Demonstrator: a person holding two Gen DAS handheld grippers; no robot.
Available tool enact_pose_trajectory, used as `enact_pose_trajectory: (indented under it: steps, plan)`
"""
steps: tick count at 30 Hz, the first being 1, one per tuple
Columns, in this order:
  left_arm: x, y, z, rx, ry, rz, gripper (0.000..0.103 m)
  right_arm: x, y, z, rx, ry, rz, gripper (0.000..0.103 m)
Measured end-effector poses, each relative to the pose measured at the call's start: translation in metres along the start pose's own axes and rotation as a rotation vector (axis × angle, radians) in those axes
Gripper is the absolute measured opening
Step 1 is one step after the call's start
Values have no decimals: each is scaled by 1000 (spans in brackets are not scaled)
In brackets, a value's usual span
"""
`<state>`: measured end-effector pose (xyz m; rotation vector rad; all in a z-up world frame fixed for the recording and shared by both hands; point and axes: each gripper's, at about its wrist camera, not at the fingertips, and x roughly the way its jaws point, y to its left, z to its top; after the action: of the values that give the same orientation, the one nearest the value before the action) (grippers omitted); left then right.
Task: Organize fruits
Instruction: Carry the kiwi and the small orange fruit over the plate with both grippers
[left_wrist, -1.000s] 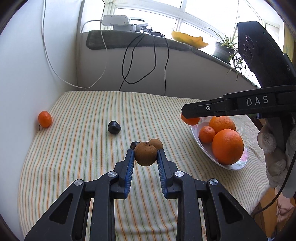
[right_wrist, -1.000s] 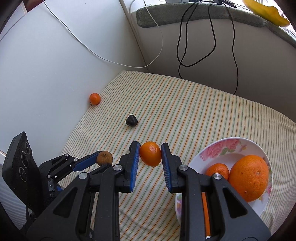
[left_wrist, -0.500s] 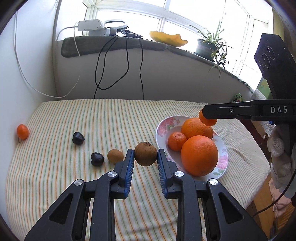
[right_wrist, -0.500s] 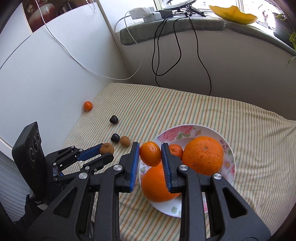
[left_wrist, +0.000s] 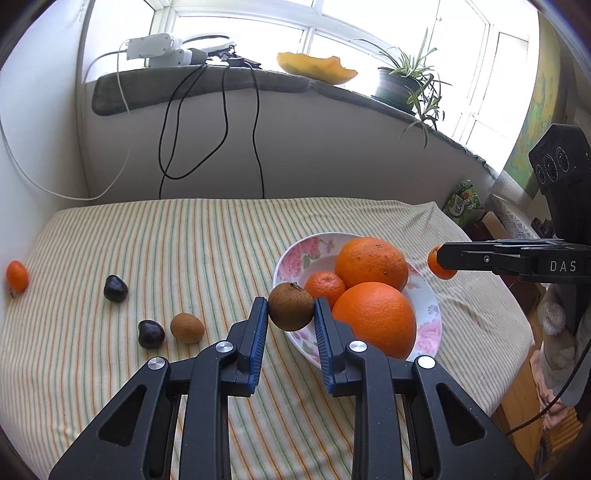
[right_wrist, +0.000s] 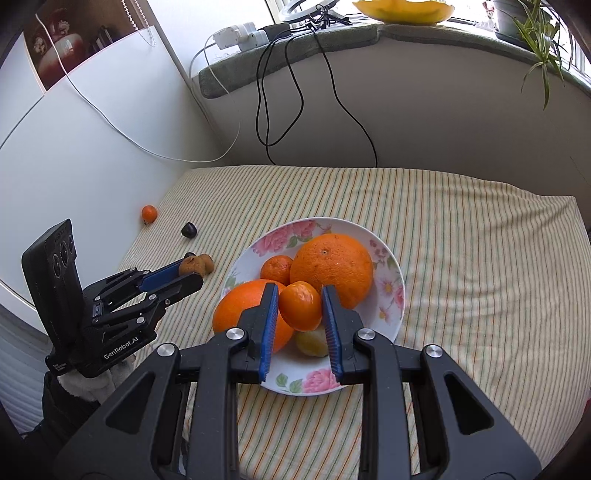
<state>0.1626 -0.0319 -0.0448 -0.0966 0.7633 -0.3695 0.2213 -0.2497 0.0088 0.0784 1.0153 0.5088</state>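
Both grippers travelled from cloth to bowl (right_wrist: 395, 273): our right gripper (right_wrist: 300, 308) clamped a mandarin (right_wrist: 300, 305) at frame centre, our left gripper (left_wrist: 291, 312) a kiwi (left_wrist: 291, 306). Release seemed next; four fruits remained lower left.

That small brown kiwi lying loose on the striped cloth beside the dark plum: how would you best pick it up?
Grip the small brown kiwi across its short middle, coming down from above. It lies on its side, long axis along the striped cloth, so the narrow waist fits between the jaws. Set them so neither lands on the dark plum close beside it.
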Motion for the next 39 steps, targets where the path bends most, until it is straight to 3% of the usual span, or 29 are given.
enact_pose_trajectory:
  steps: [13, 39]
  plan:
    - [13, -7, 7, 30, 20, 4, 24, 8, -18, -24, 17, 13, -35, 25]
    - [19, -17, 14, 51, 12, -5, 24, 18, -17, -31, -7, 22, -53, 26]
